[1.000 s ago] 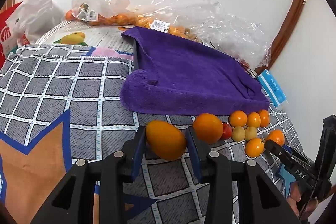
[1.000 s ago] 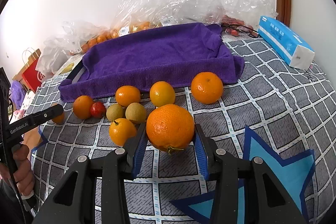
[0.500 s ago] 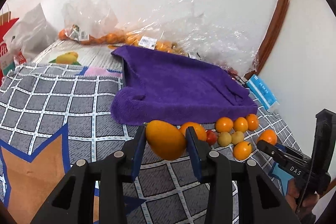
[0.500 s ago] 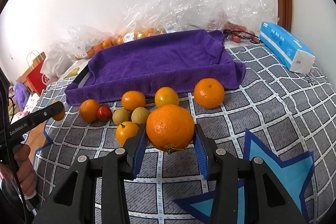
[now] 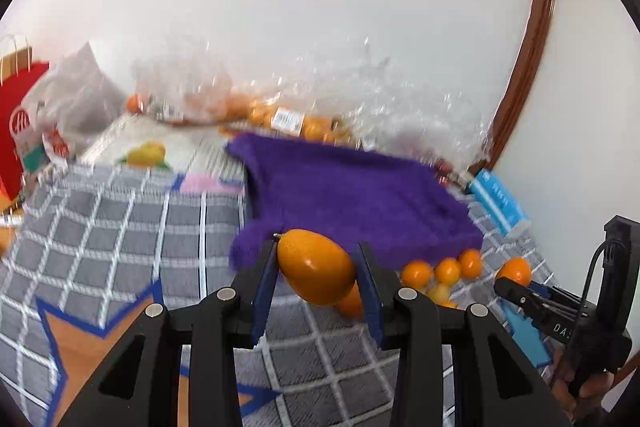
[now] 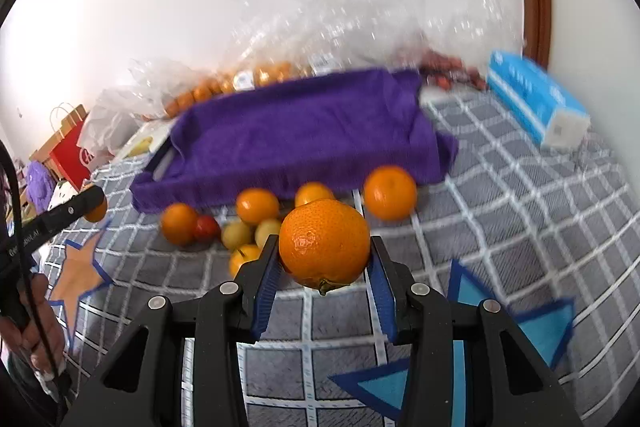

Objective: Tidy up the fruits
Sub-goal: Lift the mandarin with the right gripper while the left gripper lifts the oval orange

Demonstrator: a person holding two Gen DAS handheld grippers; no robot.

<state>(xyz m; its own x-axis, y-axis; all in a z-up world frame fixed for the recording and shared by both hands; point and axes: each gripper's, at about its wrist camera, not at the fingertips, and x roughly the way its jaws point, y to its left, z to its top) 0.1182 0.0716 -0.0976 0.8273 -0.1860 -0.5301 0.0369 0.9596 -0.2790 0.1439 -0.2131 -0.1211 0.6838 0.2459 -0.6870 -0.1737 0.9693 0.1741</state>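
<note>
Covering the lower frame, a grey checked cloth (image 6: 520, 211); blurred bags (image 6: 320, 27) upper centre; left gripper (image 5: 316, 269) clamps an oval fruit (image 5: 316, 267), right gripper (image 6: 324, 259) an orange (image 6: 324, 241).

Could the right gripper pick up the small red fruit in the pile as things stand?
Probably not yet. The right gripper is shut on a big orange, so its jaws are full. The red fruit is also wedged between an orange and a yellow-green fruit.

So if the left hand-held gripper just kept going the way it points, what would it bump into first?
Probably the purple towel: the left hand-held gripper, clamping an oval orange fruit, aims at its near edge, though depth is unclear.
</note>
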